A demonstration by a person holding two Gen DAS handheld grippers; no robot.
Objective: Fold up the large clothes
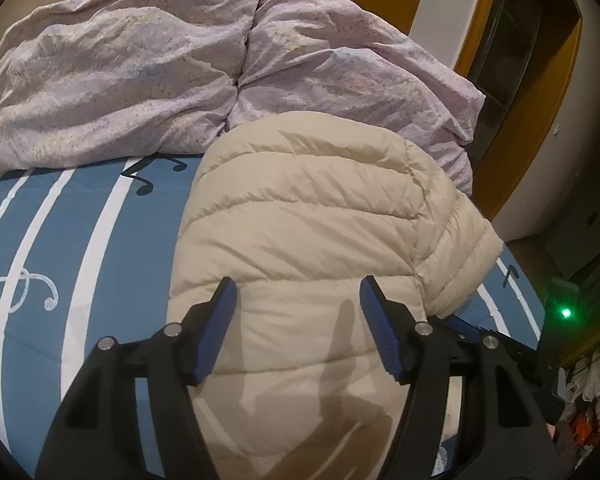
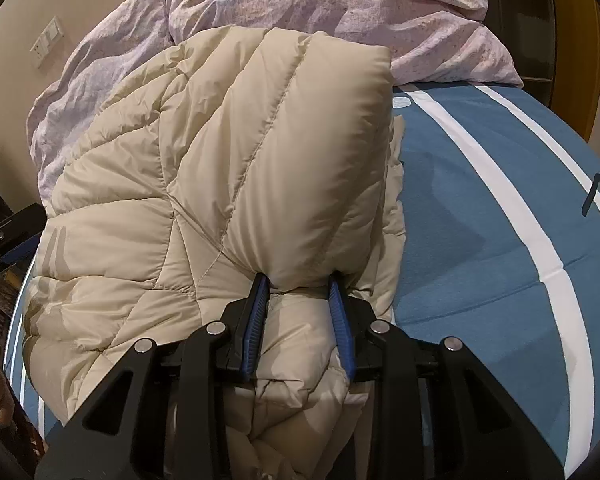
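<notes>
A blue striped bed carries a cream jacket and lilac pillows.

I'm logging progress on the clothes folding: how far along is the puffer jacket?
Done: the cream puffer jacket lies gathered into a compact bundle on the blue bedspread. In hand: the right gripper clamps a folded section; the left gripper is open above it. Left: laying that section down and releasing.

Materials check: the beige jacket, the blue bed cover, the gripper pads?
Beige jacket: looks like thin, slightly shiny synthetic shell, puffy stitched channels, probably down or fibre fill. Blue bed cover: matte, soft woven-looking cloth. Gripper pads: blue, ribbed, likely rubber or plastic.
</notes>
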